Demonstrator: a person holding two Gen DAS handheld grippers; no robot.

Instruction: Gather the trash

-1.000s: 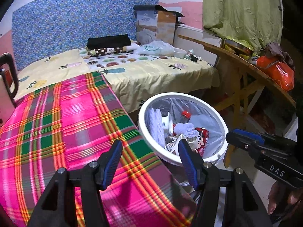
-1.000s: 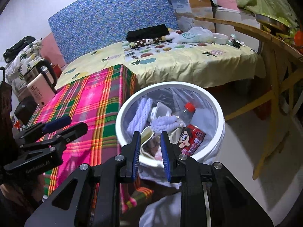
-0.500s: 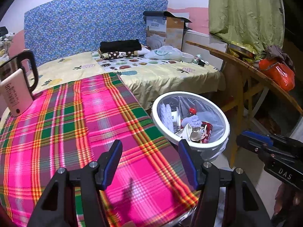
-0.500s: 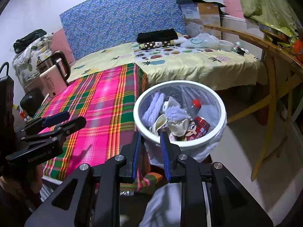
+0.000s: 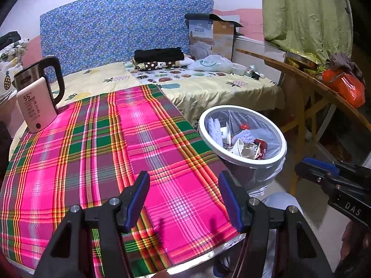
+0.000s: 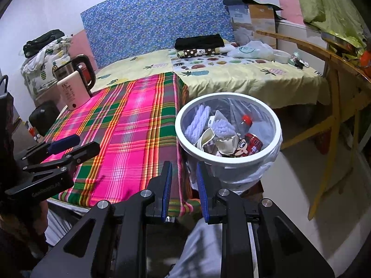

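The trash [image 6: 222, 134], a can, cups and wrappers, already lies in the white bin [image 6: 183, 136] just beside the desk [image 5: 97, 153], whose cloth looks cleared, while the left claw [image 5: 183, 199] gapes empty and the right claw [image 6: 183, 185] stands nearly closed on nothing.

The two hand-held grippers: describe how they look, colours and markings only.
Both are black, angular clamp frames with silver bolts. The left hand-held gripper and the right hand-held gripper carry blue pads on their fingers. White lettering runs along each body's side, only partly readable.
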